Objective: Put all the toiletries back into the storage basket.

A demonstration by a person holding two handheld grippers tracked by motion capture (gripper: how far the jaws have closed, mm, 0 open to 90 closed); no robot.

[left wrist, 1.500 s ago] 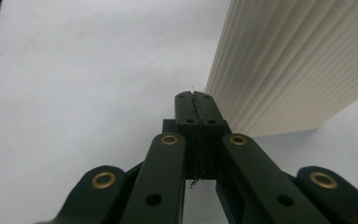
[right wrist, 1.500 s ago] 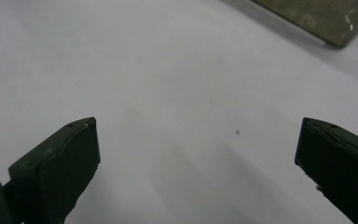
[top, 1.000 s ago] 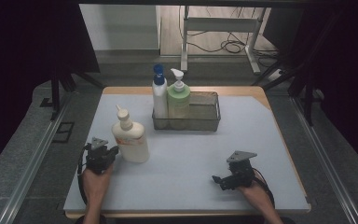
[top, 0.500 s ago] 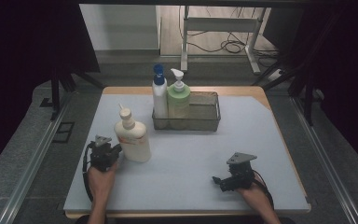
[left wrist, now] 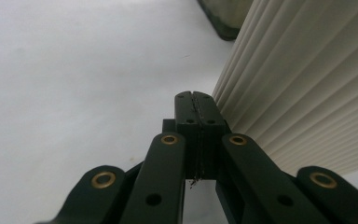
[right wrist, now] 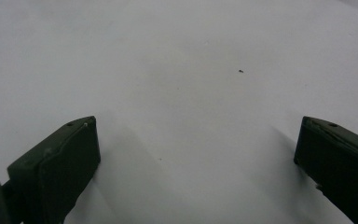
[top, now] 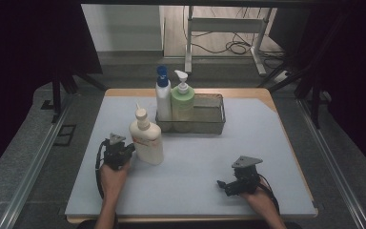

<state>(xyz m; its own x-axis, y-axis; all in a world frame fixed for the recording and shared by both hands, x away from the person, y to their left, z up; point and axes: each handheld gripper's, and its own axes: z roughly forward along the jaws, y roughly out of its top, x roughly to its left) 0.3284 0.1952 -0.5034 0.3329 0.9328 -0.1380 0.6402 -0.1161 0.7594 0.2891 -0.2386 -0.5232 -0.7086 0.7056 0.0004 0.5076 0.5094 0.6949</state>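
While the left gripper (top: 124, 151) rests at the near-left of the grey table mat (top: 190, 191), we find its jaws pressed flat together with nothing between them, as the left gripper view (left wrist: 196, 109) confirms. Its closed tip lies just beside the ribbed wall of the white bottle (left wrist: 307, 93); we cannot tell whether the two actually touch. In the high view that white bottle (top: 147, 140) stands upright on the mat, nozzle up, directly to the right of the left gripper and just in front of the wire basket (top: 209, 125).

We note the basket sits toward the far middle of the mat and holds two bottles in its left end: a white one with a blue cap (top: 163, 98) and, touching it on the right, a green pump bottle (top: 183, 100). Both stand upright.

We record the right gripper (top: 225, 184) at the near-right of the mat, well apart from the bottles. Its jaws are spread wide over bare mat in the right gripper view (right wrist: 196, 158), holding nothing.
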